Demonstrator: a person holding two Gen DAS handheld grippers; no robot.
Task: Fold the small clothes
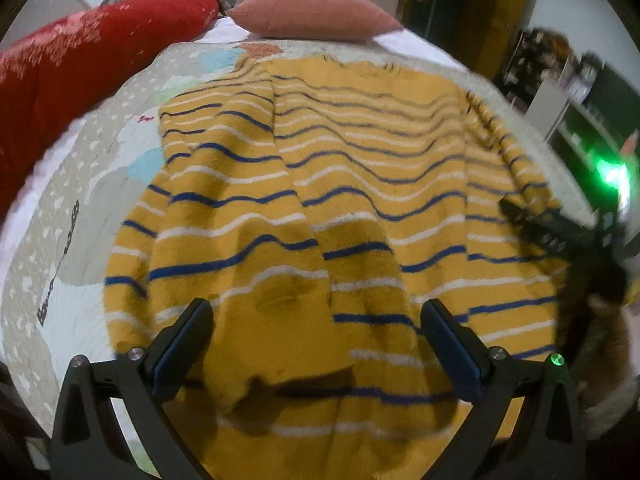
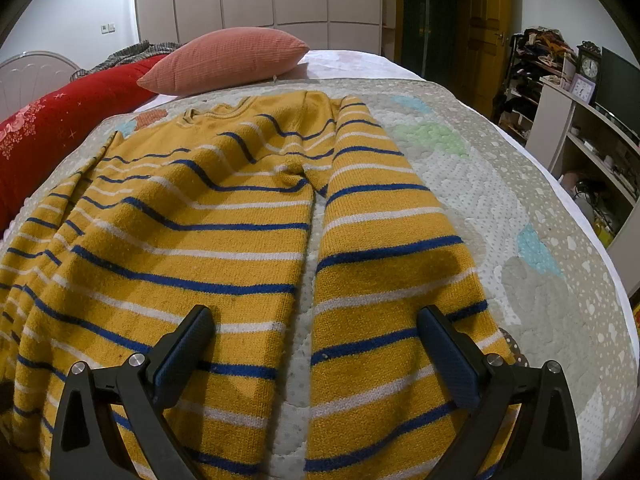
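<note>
Two claws, left (image 1: 316,316) and right (image 2: 316,316), gape above a rumpled mustard sweater (image 2: 192,240) striped blue and white.

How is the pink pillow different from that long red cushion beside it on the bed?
The pink pillow is short, plump and plain, with a ribbed texture; the red cushion is long and printed with flowers and sparkles. The pillow sits at the sweater's far end; the cushion runs along its left. Both rest on the bed.
</note>
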